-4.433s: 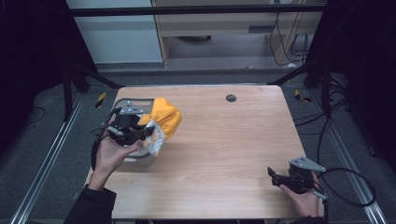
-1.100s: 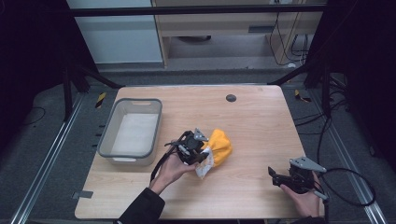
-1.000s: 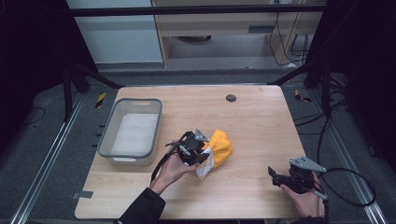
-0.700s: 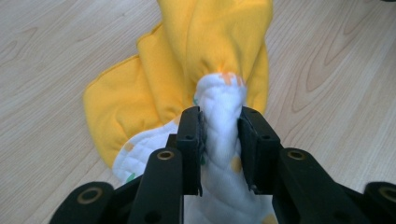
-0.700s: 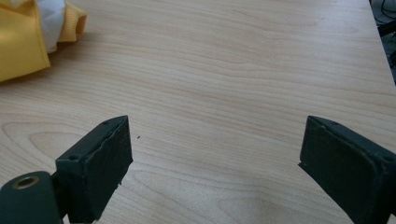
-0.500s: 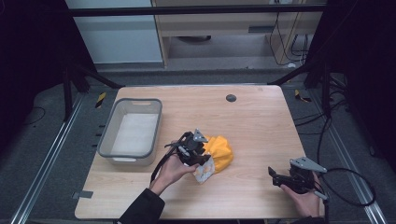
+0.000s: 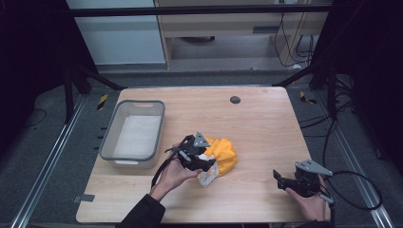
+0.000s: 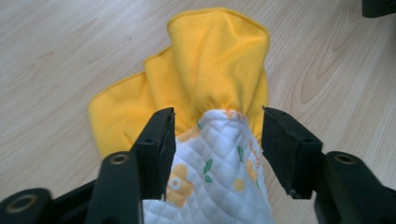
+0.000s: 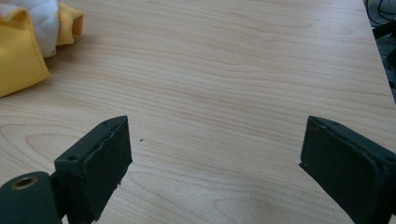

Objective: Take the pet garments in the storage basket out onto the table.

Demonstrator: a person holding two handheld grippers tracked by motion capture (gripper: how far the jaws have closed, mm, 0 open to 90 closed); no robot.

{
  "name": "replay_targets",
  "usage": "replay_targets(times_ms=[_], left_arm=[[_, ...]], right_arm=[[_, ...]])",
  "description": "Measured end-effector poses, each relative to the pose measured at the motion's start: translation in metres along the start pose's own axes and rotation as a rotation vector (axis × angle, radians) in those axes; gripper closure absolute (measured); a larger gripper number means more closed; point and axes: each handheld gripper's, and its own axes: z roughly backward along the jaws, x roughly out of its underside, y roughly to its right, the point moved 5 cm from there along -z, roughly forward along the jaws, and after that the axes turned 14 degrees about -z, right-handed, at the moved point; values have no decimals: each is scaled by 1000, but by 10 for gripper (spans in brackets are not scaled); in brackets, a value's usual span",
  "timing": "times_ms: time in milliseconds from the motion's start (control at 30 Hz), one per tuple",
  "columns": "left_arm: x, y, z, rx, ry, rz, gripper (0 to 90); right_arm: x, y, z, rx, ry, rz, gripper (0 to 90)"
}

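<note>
A bundle of yellow cloth [image 7: 224,153] with a white quilted, printed cloth [image 8: 212,172] lies on the wooden table [image 7: 266,128] near its middle. My left gripper [image 7: 205,160] is at the bundle's left side. In the left gripper view, my left gripper [image 8: 218,126] is open with the white cloth lying between its jaws, and a small gap shows at the right jaw. My right gripper [image 7: 279,179] rests open near the table's front right. In the right gripper view nothing sits between the jaws of my right gripper [image 9: 215,149], and the yellow cloth [image 9: 21,58] lies at the top left.
A grey plastic tub [image 7: 108,137] with a white lining stands at the table's left side. A small black disc [image 7: 235,99] is set into the far middle of the table. Cables trail off the right edge.
My left gripper carried the cloth bundle from the tub to the table's middle. In the last second the bundle sank flat onto the wood. The right gripper stayed still.
</note>
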Motion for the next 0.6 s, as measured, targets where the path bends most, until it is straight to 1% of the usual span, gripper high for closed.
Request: replay_targets(times_ms=[133,233,333,467,600], left_arm=[[1,0,9,-18,45,-5,361],[4,1,16,-26,78,-6,335],[8,1,23,-45,116,-1,310],[15,-1,32,-69,135,8,303],[26,-3,43,-101,153,23,303]], right_arm=[[0,1,0,2,3,1,83],[0,1,0,2,3,2,83],[0,1,0,2,4,2,82],[0,1,0,2,3,-1,81],[0,1,0,3,4,2,79]])
